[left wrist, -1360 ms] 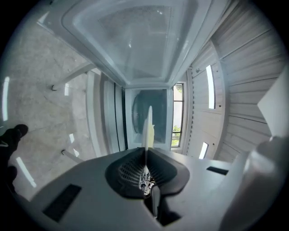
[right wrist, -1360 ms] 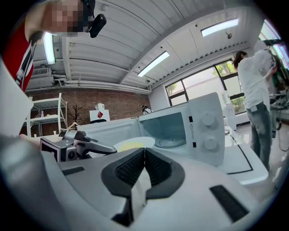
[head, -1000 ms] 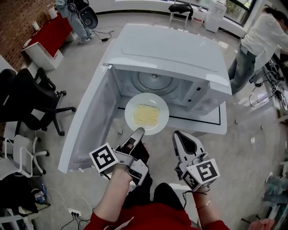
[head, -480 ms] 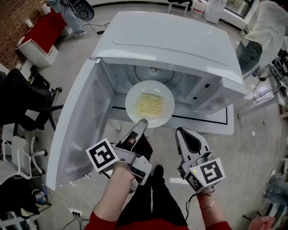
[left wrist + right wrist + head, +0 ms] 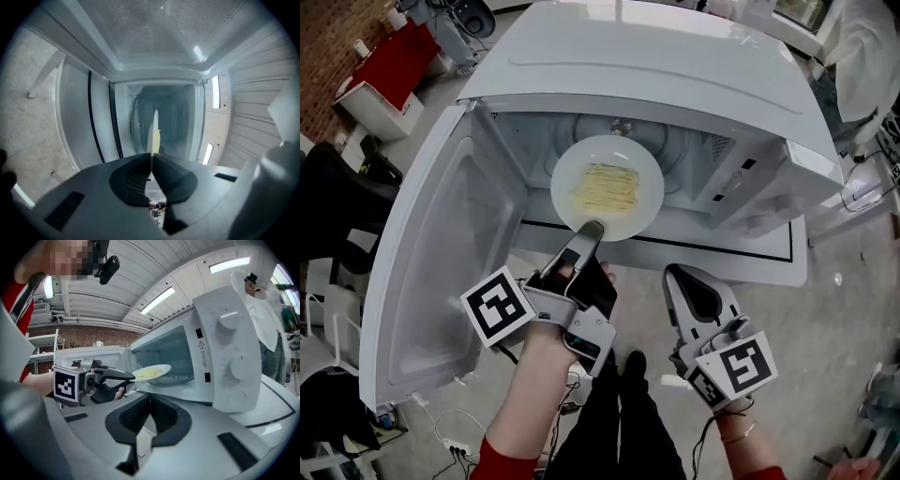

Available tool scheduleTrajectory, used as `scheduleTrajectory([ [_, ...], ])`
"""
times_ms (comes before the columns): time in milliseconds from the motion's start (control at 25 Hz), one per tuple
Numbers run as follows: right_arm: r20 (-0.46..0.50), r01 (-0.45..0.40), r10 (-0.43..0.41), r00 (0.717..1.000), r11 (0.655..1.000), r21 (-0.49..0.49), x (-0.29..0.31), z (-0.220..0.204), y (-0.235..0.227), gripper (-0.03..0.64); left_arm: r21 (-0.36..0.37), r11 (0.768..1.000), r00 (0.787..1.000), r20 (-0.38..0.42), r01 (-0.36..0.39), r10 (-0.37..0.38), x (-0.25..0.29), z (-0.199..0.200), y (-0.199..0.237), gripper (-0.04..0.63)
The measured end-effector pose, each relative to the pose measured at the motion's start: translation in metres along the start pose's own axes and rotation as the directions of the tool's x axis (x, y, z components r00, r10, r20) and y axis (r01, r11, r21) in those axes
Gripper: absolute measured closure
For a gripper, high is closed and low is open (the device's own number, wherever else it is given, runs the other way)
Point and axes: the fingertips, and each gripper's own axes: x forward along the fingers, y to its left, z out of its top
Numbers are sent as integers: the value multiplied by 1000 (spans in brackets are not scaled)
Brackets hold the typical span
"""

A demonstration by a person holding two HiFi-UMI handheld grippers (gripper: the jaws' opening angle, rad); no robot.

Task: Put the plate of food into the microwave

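A white plate [image 5: 607, 187] with a flat yellow portion of food [image 5: 605, 188] hangs level at the mouth of the open white microwave [image 5: 647, 66]. My left gripper [image 5: 589, 231] is shut on the plate's near rim. The left gripper view shows the plate [image 5: 153, 133] edge-on between the pads, with the cavity behind it. The right gripper [image 5: 689, 281] hovers shut and empty, below and to the right of the plate. From the right gripper [image 5: 150, 397] view, the left gripper [image 5: 117, 377] holds the plate [image 5: 151, 372] in front of the cavity, above the glass turntable [image 5: 176, 378].
The microwave door [image 5: 431, 253] stands swung wide open to the left. The control panel with two knobs [image 5: 229, 348] is on the right of the cavity. Black office chairs [image 5: 337, 216] stand at the far left. A person in white [image 5: 862, 47] stands at the back right.
The left gripper has carried the plate forward, from in front of the microwave to the mouth of its cavity. The right gripper has stayed shut beside it.
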Motion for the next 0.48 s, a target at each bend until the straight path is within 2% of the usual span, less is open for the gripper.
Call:
scheduleTrajectory([
  [480,36,18,-18,999,1000,-1,-2,-10,-12,601,92,996,1000,18,-5,3,58,31,-5,574],
])
